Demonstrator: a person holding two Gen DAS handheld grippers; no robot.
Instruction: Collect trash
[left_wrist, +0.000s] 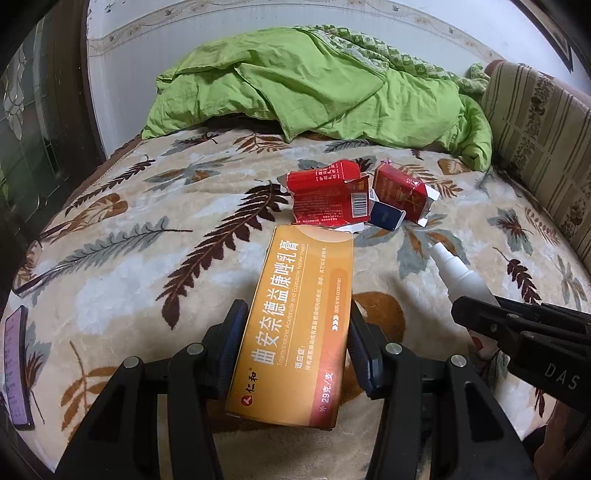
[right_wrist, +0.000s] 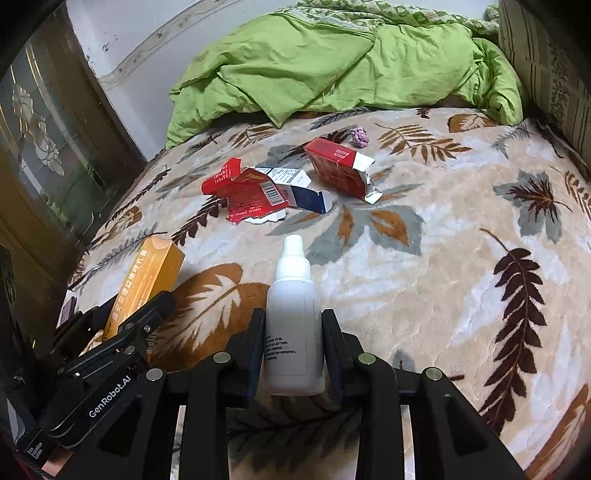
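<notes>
Bed (left_wrist: 122, 229) is being covered by leaf-print blanket, green quilt (left_wrist: 303, 85) heaped at 12 o'clock | torn red packs (left_wrist: 325, 195) lying mid-bed | orange box (left_wrist: 295, 332) being clamped by left gripper (left_wrist: 293, 345) | white bottle (right_wrist: 293, 325) being clamped by right gripper (right_wrist: 293, 350)

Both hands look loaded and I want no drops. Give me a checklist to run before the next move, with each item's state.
1. Left gripper clamps the orange box: ok, a finger presses each long side.
2. Right gripper clamps the white bottle: ok, fingers on both sides.
3. Grippers clear of each other: ok, side by side, no contact seen.
4. Bottle cap on: ok.
5. Trash left on the blanket: not ok, torn red packs, a red box and a purple wad remain.
6. Bin within reach: cannot tell, none in view.
</notes>
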